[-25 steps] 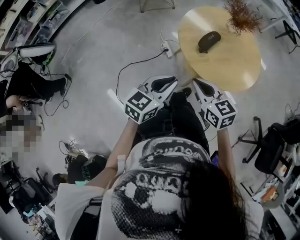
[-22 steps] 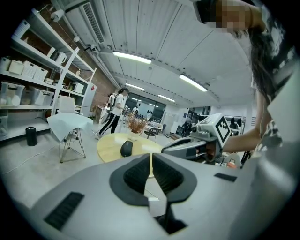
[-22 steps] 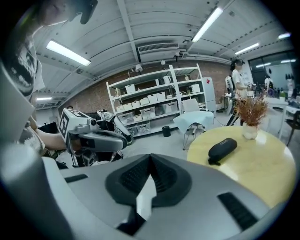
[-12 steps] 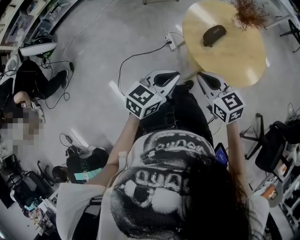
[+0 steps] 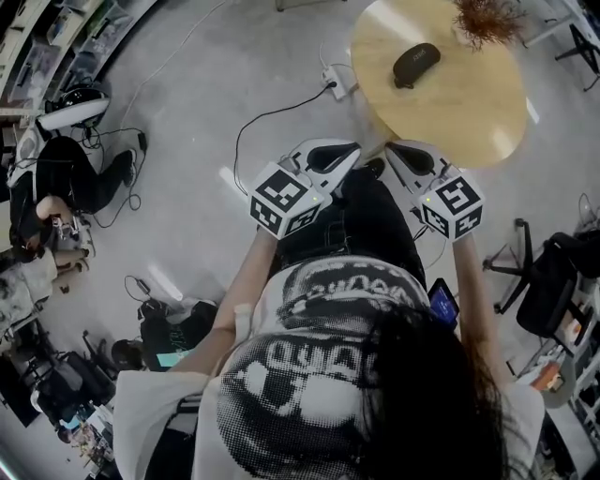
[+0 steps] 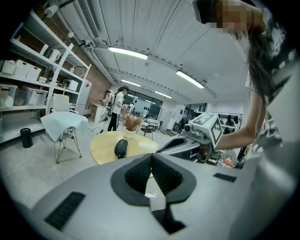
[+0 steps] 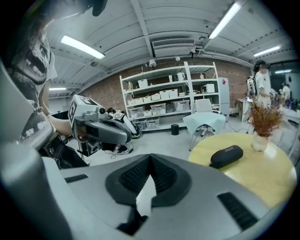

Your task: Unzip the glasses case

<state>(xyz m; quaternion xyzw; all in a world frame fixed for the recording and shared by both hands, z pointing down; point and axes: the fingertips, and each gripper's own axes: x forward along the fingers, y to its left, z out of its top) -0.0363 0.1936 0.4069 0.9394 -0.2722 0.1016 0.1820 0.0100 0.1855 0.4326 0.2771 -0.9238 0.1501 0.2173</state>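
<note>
Both bare forearms reach forward from the torso. The left hand-held gripper [image 5: 349, 152] and the right hand-held gripper [image 5: 394, 150] are held side by side in front of the dark trousers. Their marker cubes face up and their tips angle slightly toward each other, a little below level.

In the left gripper view, the left hand-held gripper [image 6: 151, 159] has its ribbed pads pressed together with nothing between them. The right gripper view shows the right hand-held gripper [image 7: 150, 168] likewise closed and empty.

The glasses case [image 5: 416, 65], black and closed, lies on the round wooden desk [image 5: 469, 112]. It is ahead of both hand-held grippers and well apart from them. A vase of dried plant [image 5: 487, 21] stands just beyond it.

From the left hand-held gripper, the case [image 6: 121, 148] sits ahead and a little left of the jaw line. From the right one it sits ahead and to the right [image 7: 227, 156].

Only the head view takes in the floor below the hand-held grippers, with a power strip [image 5: 336, 82] and its cable, and a person sitting far off to the left.

The left gripper view alone shows the right hand-held gripper side-on, its hand behind the cube, and people standing far beyond the desk.

The right gripper view alone shows shelves [image 7: 168, 101] of boxes against a brick wall, with a white chair [image 7: 204, 123] ahead of them.
</note>
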